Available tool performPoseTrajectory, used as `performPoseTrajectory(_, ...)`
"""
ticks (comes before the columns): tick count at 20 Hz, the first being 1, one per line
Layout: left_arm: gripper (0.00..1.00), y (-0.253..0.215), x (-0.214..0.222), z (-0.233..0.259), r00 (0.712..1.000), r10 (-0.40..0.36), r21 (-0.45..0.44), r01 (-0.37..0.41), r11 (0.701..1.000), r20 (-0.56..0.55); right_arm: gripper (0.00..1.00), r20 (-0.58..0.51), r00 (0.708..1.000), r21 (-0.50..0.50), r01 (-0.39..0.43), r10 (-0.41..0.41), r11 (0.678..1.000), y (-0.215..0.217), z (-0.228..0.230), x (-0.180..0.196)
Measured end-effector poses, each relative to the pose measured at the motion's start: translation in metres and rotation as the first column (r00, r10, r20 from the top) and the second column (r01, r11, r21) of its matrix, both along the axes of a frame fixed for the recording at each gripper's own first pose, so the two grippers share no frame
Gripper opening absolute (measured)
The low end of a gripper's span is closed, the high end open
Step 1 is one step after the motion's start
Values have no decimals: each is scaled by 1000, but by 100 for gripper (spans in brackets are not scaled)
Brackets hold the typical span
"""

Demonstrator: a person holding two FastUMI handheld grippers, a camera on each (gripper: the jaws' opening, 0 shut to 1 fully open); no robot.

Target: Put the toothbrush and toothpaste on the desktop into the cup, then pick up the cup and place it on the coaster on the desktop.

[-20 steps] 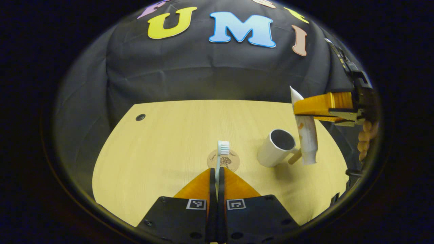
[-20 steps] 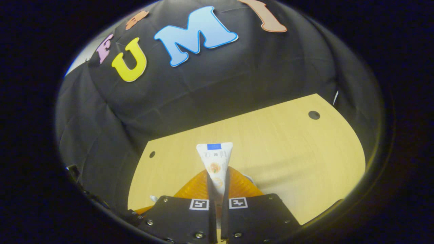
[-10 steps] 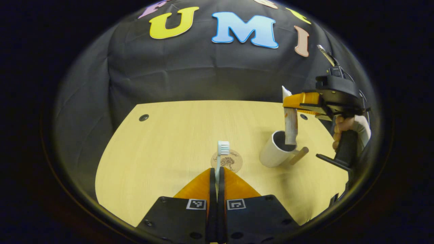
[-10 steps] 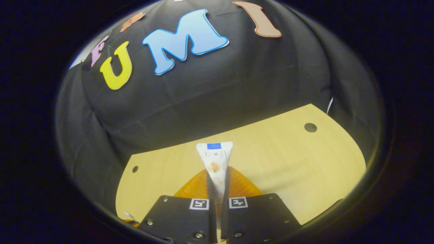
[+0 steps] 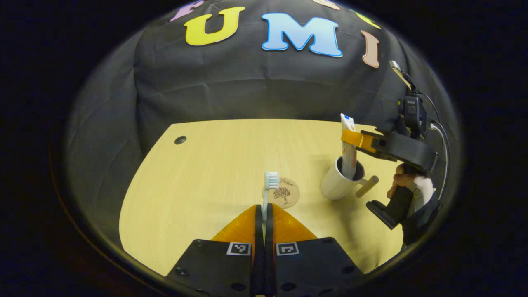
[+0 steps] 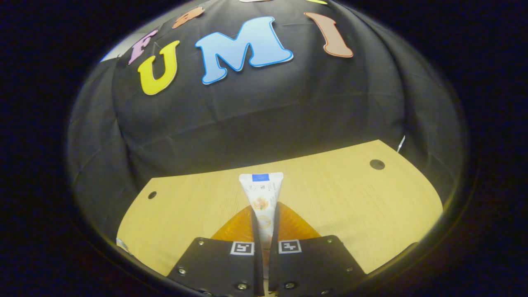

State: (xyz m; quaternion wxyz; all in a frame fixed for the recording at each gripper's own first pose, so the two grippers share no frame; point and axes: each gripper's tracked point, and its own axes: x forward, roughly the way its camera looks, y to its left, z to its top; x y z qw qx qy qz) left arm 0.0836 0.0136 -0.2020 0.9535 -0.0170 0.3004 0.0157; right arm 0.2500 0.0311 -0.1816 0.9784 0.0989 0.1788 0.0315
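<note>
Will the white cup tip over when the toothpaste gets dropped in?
Probably not. The cup stands upright on the flat desk. The toothpaste already reaches inside, so it won't fall far. It looks tall, though, and may lean on the rim.

A recording booth: black cloth wall (image 5: 247, 90) hung behind a pale wooden table (image 5: 214, 165) with round cable holes (image 5: 180, 140).
</note>
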Motion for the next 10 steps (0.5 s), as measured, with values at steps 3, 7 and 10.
performPoseTrajectory(3,8,1,-1,4,1000,10,2,-10,1000,1,7,41,999,-37,14,-12,999,-3,2,-2)
performPoseTrajectory(7,7,2,-6,6,1000,19,2,-19,1000,6,19,56,998,-50,6,-3,999,-1,3,-9)
performPoseTrajectory(10,7,3,-11,6,1000,23,-3,-23,1000,14,24,26,1000,-71,-4,6,997,1,-11,-27)
